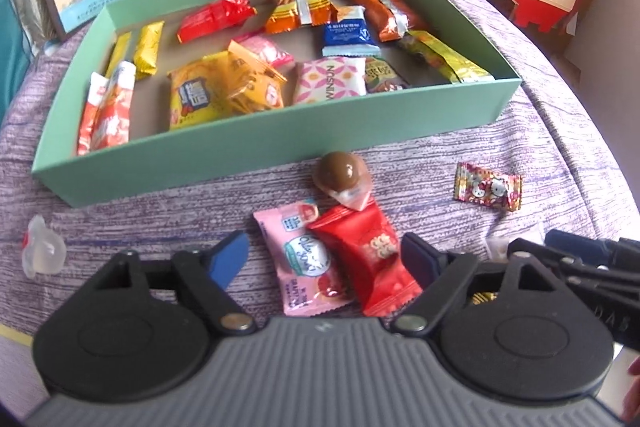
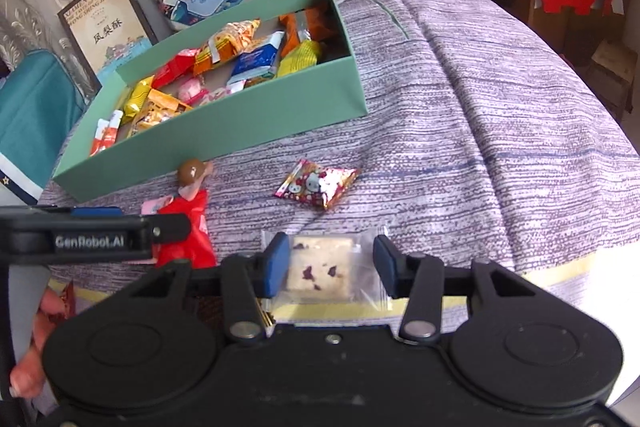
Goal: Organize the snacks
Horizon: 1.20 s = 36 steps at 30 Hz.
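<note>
Left wrist view, left to right: a clear jelly cup (image 1: 42, 251) lies apart at lower left on the purple cloth of the counter (image 1: 560, 155); the green box (image 1: 280, 131), upper centre, already holds many wrapped snacks. Below its front wall sit a brown chocolate ball (image 1: 343, 174), a pink packet (image 1: 305, 259) and a red packet (image 1: 370, 259) overlapping it; a cartoon-cat candy (image 1: 488, 185) lies further right. The left gripper (image 1: 326, 259) stands with jaws moderately wide, straddling the pink and red packets, pads not yet pressing either. Advice: pick one packet, not both; the red lies on top, so centre on it and close across its narrow width, clear of the pink edge. Right wrist view, left to right: the left gripper's body crosses the middle left; the cartoon-cat candy (image 2: 316, 187) lies at centre; the right gripper (image 2: 332, 263), lower centre, has jaws drawn fairly narrow about a clear-wrapped white biscuit (image 2: 320, 267). The left pad seems to touch the biscuit's edge; the right pad shows a gap of loose film. Judgement: close gently, since the biscuit may crumble and the film may slip; lift straight, then carry it to the box at upper left.
</note>
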Tool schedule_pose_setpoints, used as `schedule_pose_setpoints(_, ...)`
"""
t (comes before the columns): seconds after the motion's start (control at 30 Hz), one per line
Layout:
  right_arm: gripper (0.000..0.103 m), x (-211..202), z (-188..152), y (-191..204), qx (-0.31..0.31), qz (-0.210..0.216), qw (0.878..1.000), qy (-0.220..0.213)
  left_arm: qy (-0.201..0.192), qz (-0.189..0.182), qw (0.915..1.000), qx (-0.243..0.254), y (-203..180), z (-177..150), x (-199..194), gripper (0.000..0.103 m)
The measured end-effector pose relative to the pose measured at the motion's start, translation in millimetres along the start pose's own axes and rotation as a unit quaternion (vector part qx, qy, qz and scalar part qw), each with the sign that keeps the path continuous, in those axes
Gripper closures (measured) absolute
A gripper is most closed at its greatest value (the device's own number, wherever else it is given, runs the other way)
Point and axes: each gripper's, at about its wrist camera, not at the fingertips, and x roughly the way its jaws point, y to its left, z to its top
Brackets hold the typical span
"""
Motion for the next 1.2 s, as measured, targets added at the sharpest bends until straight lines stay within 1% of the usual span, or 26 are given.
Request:
schedule_pose_setpoints(0.03, 0.056, 0, 1, 0, 0.001, 0.001, 1.000, -0.001, 0.001, -0.002, 1.0000, 0.002, -2, 0, 0, 0.029)
schedule_pose_setpoints(0.07, 0.054, 0, 1, -1, 0.005, 0.005, 1.000, -0.001, -0.001, -0.002, 1.0000, 0.006, -4, -1, 0, 0.036)
schedule_pose_setpoints(0.1, 0.052, -1, 1, -1, 0.007, 0.008, 1.000, -0.001, -0.006, -0.004, 0.9999, 0.012, -7, -1, -1, 0.040)
schedule_pose_setpoints(0.17, 0.049, -3, -1, -3, 0.008, 0.014, 1.000, 0.000, -0.016, -0.005, 0.9995, 0.028, -15, -5, -4, 0.054)
schedule_pose_setpoints(0.2, 0.046, -3, -2, -3, 0.008, 0.014, 1.000, 0.000, -0.014, -0.011, 0.9991, 0.038, -19, -5, -4, 0.056)
schedule_pose_setpoints(0.3, 0.042, -5, -8, -5, 0.004, 0.014, 1.000, -0.002, 0.000, -0.024, 0.9979, 0.060, -31, -7, 2, 0.056)
schedule_pose_setpoints(0.37, 0.042, -6, -10, -5, 0.000, 0.013, 1.000, -0.007, 0.010, -0.021, 0.9974, 0.069, -36, -9, 8, 0.054)
schedule_pose_setpoints(0.43, 0.042, -6, -11, -4, -0.001, 0.011, 1.000, -0.008, 0.007, -0.016, 0.9975, 0.068, -37, -10, 11, 0.052)
schedule_pose_setpoints(0.5, 0.042, -5, -10, -3, -0.005, 0.009, 1.000, -0.009, 0.007, -0.019, 0.9977, 0.064, -33, -8, 12, 0.054)
schedule_pose_setpoints(0.53, 0.042, -4, -9, -1, -0.011, 0.008, 1.000, -0.008, 0.006, -0.018, 0.9979, 0.062, -31, -7, 11, 0.063)
schedule_pose_setpoints(0.57, 0.042, -4, -8, 1, -0.018, 0.006, 1.000, -0.007, 0.005, -0.016, 0.9980, 0.062, -28, -7, 10, 0.066)
schedule_pose_setpoints(0.63, 0.042, -2, -7, 5, -0.032, 0.003, 0.999, -0.006, 0.007, -0.021, 0.9982, 0.056, -21, -8, 9, 0.066)
schedule_pose_setpoints(0.77, 0.041, 1, -9, 15, -0.057, -0.008, 0.998, -0.009, 0.009, -0.016, 0.9989, 0.044, -11, -7, 8, 0.066)
schedule_pose_setpoints(0.83, 0.041, 2, -10, 19, -0.070, -0.013, 0.997, -0.012, 0.011, -0.011, 0.9988, 0.047, -14, -6, 8, 0.065)
schedule_pose_setpoints(0.87, 0.040, 2, -11, 21, -0.076, -0.014, 0.997, -0.012, 0.011, -0.008, 0.9985, 0.053, -16, -6, 9, 0.062)
schedule_pose_setpoints(0.93, 0.038, 3, -10, 22, -0.084, -0.012, 0.996, -0.009, 0.008, -0.004, 0.9979, 0.064, -21, -8, 9, 0.061)
schedule_pose_setpoints(1.0, 0.036, 4, -10, 24, -0.086, -0.012, 0.996, -0.008, 0.001, -0.005, 0.9976, 0.069, -22, -10, 9, 0.066)
schedule_pose_setpoints(1.03, 0.037, 4, -10, 25, -0.090, -0.014, 0.996, -0.008, 0.000, -0.007, 0.9975, 0.070, -21, -10, 8, 0.069)
schedule_pose_setpoints(1.07, 0.040, 3, -10, 26, -0.093, -0.013, 0.995, -0.009, 0.000, -0.008, 0.9975, 0.070, -21, -10, 8, 0.070)
schedule_pose_setpoints(1.1, 0.050, 1, -9, 27, -0.093, -0.012, 0.996, -0.008, 0.002, -0.009, 0.9976, 0.068, -20, -11, 6, 0.070)
schedule_pose_setpoints(1.13, 0.053, 1, -6, 26, -0.088, -0.006, 0.996, -0.005, 0.004, -0.014, 0.9978, 0.065, -18, -11, 5, 0.071)
schedule_pose_setpoints(1.2, 0.054, -1, -5, 25, -0.086, -0.004, 0.996, -0.001, 0.006, -0.023, 0.9980, 0.059, -15, -12, 2, 0.071)
